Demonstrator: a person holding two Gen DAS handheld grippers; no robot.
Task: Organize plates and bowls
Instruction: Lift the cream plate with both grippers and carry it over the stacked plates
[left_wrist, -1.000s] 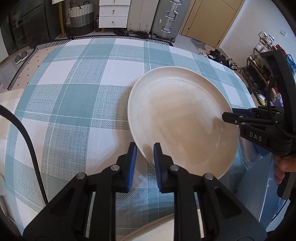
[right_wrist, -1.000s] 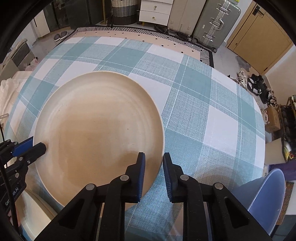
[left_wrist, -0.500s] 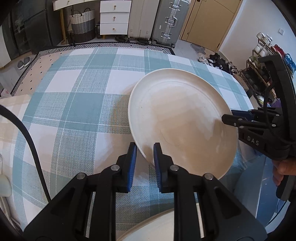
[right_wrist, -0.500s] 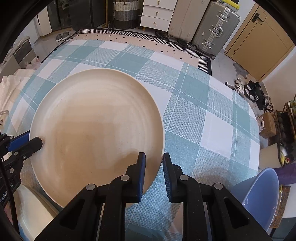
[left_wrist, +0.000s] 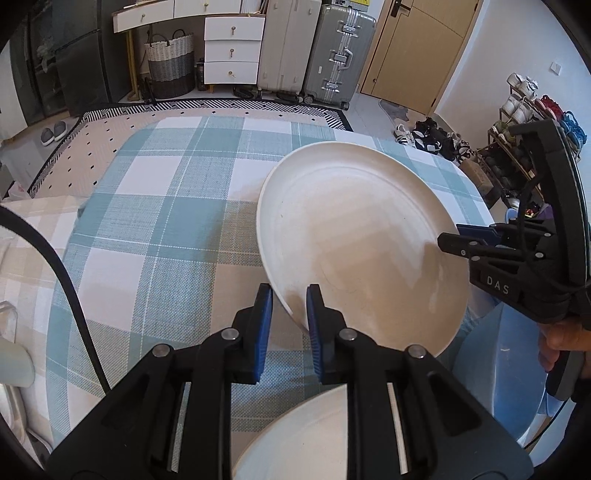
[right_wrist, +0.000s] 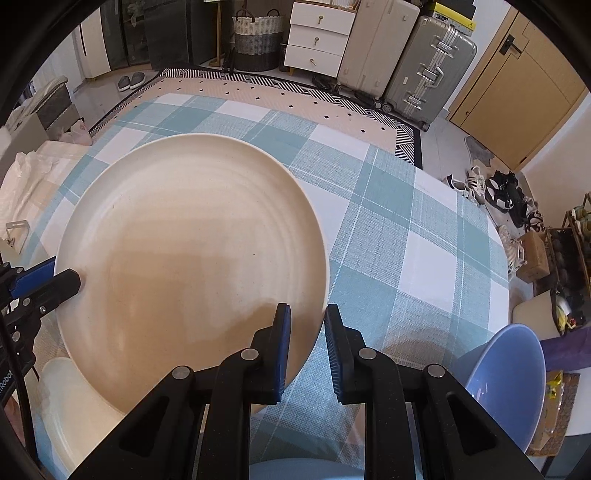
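Above the checked desk (left_wrist: 155, 236), a large cream plate (left_wrist: 354, 243) is held tilted in the air between two grippers. The left gripper (left_wrist: 289, 317) has its blue-padded fingers (left_wrist: 263, 325) narrowed to a small gap astride the plate's near rim, one above and one beneath; whether the pads press the rim cannot be told. The right gripper (right_wrist: 307, 343) straddles the opposite rim the same way, fingers (right_wrist: 282, 347) slightly parted, the rim passing between them. In the left wrist view the right gripper (left_wrist: 452, 240) meets the plate's right edge. A second pale plate (left_wrist: 306, 439) lies below the left gripper, at the desk's near edge. A blue bowl (right_wrist: 509, 384) stands at the desk's right edge, apart from the held plate. Beyond the held plate the cloth runs bare to the far edge
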